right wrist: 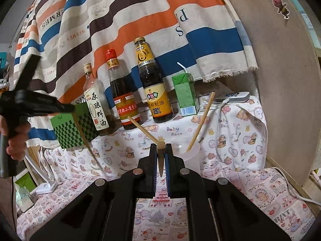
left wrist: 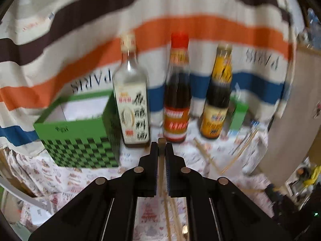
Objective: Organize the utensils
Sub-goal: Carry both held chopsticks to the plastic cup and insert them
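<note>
Three bottles stand in a row against the striped cloth [right wrist: 140, 20] at the back of the table: a clear cooking-wine bottle [right wrist: 96, 104], a red-capped dark bottle [right wrist: 122, 100], and a yellow-labelled oyster sauce bottle [right wrist: 154, 88]. A green checkered box [right wrist: 70, 130] sits at the left end, just beside the wine bottle, open at the top. A green juice carton [right wrist: 185, 94] with a straw stands at the right end. The tablecloth [right wrist: 230, 140] carries a bear print.

Left gripper [left wrist: 161, 146] is clenched on a thin wooden chopstick [left wrist: 161, 170]; the stick runs lengthwise between the pads, its blunt end poking out past the fingertips toward the bottles. This view is motion-blurred. The box and the wine bottle lie close ahead of it.

Right gripper [right wrist: 161, 150] is clamped on another chopstick [right wrist: 161, 160], also lying along the jaws, with its tapered tip pointing back toward the camera.

Only the right wrist view shows the left gripper from outside, raised at the left edge with a hand [right wrist: 14, 138] on its handle. It also shows two loose chopsticks: one [right wrist: 144, 128] lying diagonally toward the red-capped bottle, one [right wrist: 200, 122] leaning steeply out of a translucent cup [right wrist: 190, 152] just beyond the fingertips. A white cable [right wrist: 218, 132] and a white device [right wrist: 232, 97] sit at the right.

The left wrist view shows loose sticks [left wrist: 238, 150] crossed on the cloth near the carton, blurred.
</note>
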The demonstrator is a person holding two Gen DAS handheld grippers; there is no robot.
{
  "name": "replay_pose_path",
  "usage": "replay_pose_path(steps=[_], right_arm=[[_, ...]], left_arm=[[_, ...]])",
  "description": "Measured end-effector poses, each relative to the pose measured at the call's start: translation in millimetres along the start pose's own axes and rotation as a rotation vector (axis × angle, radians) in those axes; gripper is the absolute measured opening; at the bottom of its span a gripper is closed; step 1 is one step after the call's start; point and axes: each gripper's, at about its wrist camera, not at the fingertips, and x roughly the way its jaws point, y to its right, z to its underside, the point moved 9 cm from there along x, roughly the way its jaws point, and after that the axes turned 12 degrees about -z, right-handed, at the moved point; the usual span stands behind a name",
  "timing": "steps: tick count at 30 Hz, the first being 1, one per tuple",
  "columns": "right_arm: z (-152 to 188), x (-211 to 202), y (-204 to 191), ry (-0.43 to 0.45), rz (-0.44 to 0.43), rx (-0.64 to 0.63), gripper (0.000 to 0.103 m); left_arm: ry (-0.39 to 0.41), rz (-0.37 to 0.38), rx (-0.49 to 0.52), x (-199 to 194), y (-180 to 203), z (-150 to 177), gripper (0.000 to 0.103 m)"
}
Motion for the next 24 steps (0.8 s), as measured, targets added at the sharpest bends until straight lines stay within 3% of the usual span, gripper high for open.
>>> replay_pose_path(steps=[5, 12, 16, 21, 24], right_arm=[[-13.3, -8.9, -6.9, 0.027, 0.009, -0.02, 0.008], [-86.0, -36.8, -27.9, 0.135, -0.02, -0.027, 0.008], [-121.7, -41.1, -28.6, 0.201, 0.018, -0.058, 0.008], [-135.1, -27.9, -14.6, 0.199, 0.034, -0.02, 0.008], [-127.9, -15.8, -2.8, 0.179, 0.033, -0.003, 0.008]], left_arm=[[0.091, 0.068, -0.054, -25.5, 7.1, -15.8, 0.006], [0.163, 0.174, -0.122, -42.3, 34.0, -27.5, 0.006], [0.207, 0.152, -0.221, -41.3, 35.3, -42.6, 0.006], [0.16, 0.246, -0.278, -27.9, 51.1, -51.9, 0.006], [0.163, 0.246, -0.274, -22.0, 60.0, -53.3, 0.006]])
